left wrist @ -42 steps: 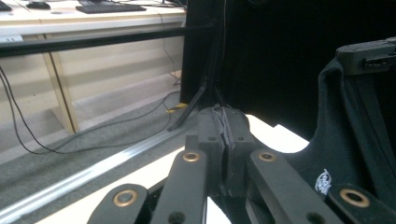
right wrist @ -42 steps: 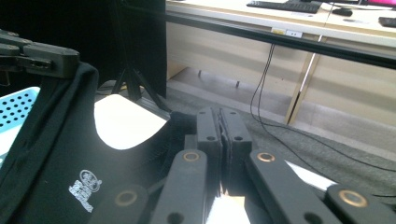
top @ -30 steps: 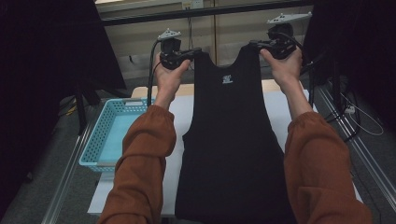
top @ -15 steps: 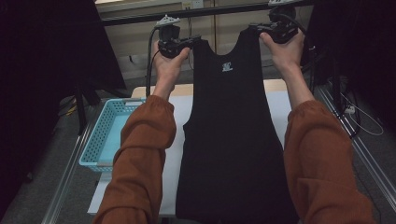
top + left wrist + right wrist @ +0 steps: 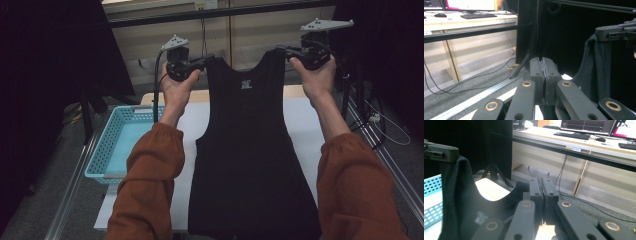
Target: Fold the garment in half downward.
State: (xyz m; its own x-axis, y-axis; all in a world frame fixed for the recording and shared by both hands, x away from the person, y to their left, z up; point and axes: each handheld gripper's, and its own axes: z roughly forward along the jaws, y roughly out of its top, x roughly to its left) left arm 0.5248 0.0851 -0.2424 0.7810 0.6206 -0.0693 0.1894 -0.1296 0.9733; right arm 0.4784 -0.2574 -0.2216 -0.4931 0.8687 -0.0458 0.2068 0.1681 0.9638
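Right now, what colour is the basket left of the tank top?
Light blue basket, clearest in the high view.

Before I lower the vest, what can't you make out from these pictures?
- Black vest hem: cut off by the high view's bottom edge.
- White neck label: too small to read.
- Blue basket near side: hidden by the left sleeve.
- Table under the vest: covered by the fabric.
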